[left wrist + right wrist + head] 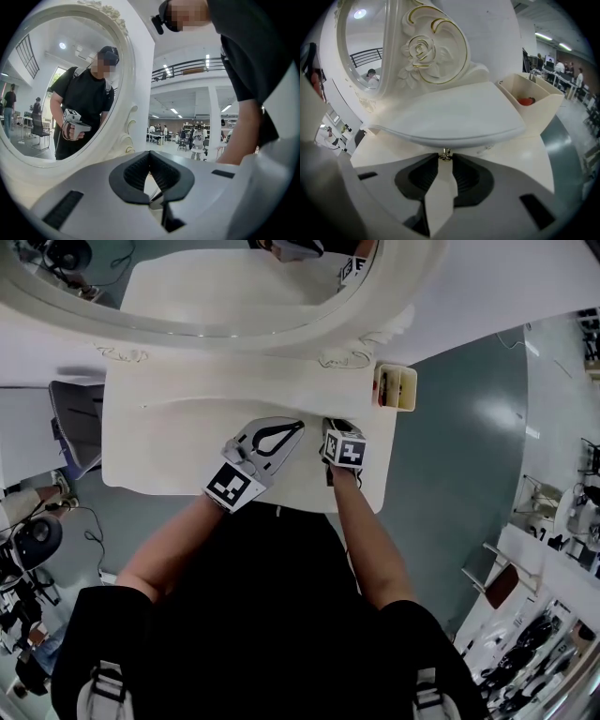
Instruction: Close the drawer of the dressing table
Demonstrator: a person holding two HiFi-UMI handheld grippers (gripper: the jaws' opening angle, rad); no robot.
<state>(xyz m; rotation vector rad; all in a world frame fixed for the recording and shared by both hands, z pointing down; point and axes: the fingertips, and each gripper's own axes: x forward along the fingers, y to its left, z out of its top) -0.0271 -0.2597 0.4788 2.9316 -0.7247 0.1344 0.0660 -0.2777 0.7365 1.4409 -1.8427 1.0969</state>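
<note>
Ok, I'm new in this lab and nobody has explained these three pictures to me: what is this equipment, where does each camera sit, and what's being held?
No robot here: a person holds a two-jaw gripper in each hand. The head view comes from a camera on the person's head, looking down on a white dressing table with an oval mirror. The other two cameras ride on the grippers and look along their jaws; the cubes with black squares belong to the grippers. The left gripper has its jaws together, empty, and faces the mirror, hence the reflection. The right gripper pinches the small metal drawer knob under the tabletop's edge. At the table's right end is a small open box with something red inside. How far out the drawer is, I cannot tell.
</note>
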